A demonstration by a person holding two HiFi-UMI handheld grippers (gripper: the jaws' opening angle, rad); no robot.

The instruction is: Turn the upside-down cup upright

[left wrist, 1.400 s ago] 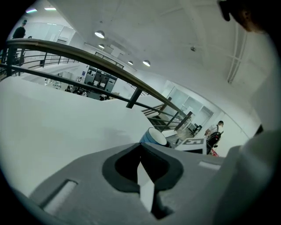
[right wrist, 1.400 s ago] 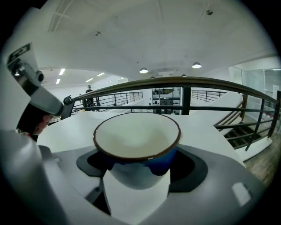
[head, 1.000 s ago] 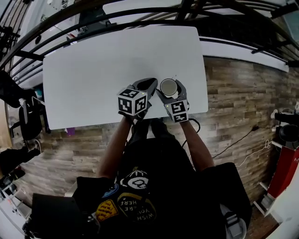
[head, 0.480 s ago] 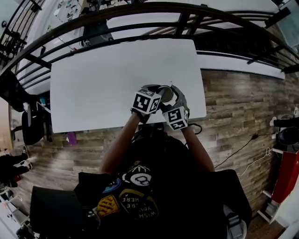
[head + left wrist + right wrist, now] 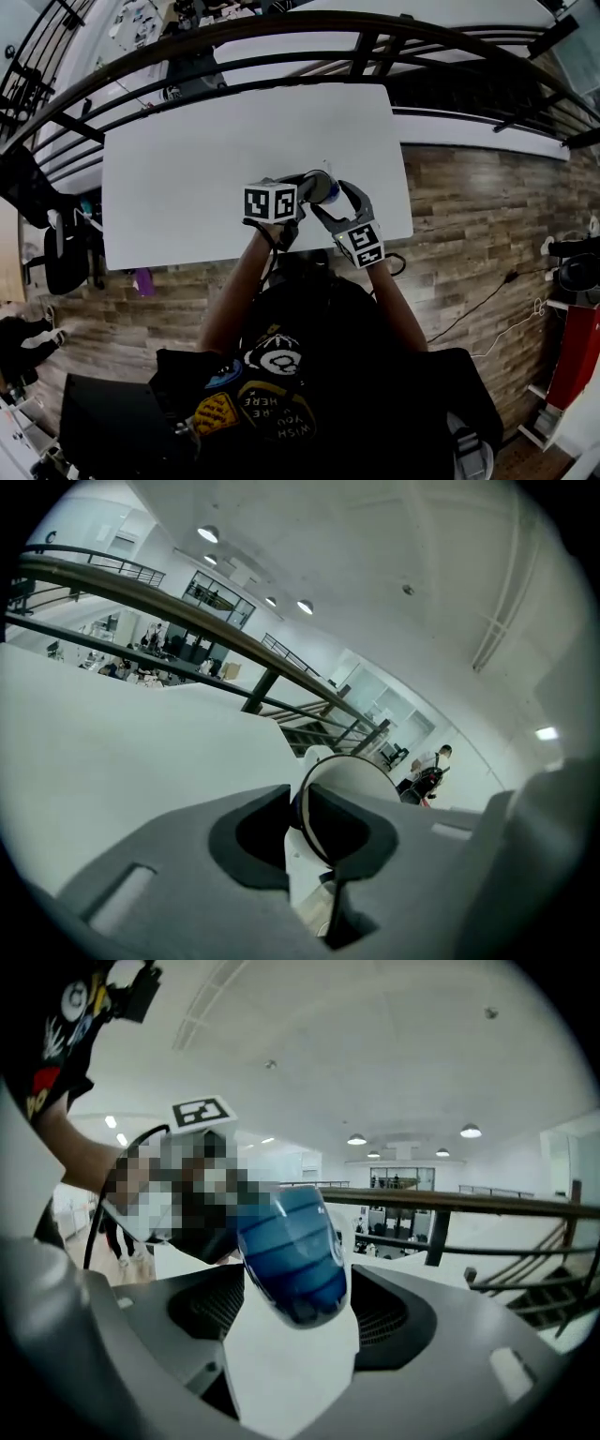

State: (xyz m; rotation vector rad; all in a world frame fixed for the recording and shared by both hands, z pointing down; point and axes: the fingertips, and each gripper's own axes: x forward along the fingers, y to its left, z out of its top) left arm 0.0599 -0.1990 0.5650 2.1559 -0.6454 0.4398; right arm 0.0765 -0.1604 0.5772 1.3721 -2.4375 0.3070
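Right gripper point(image 5: 298, 1321) has its jaws spread wide around the body of the blue-striped cup point(image 5: 291, 1251). They have just closed in a little and look to be bearing on it, with the cup tipped over and apparently lifted clear of the white table point(image 5: 187, 159), above its near edge. Left gripper point(image 5: 323, 825) has its jaws nearly together, also just closing, pinching the cup wall at the rim; probably a two-handed hold so the cup can be rolled mouth-up without slipping. The inside of the cup looks white and empty.
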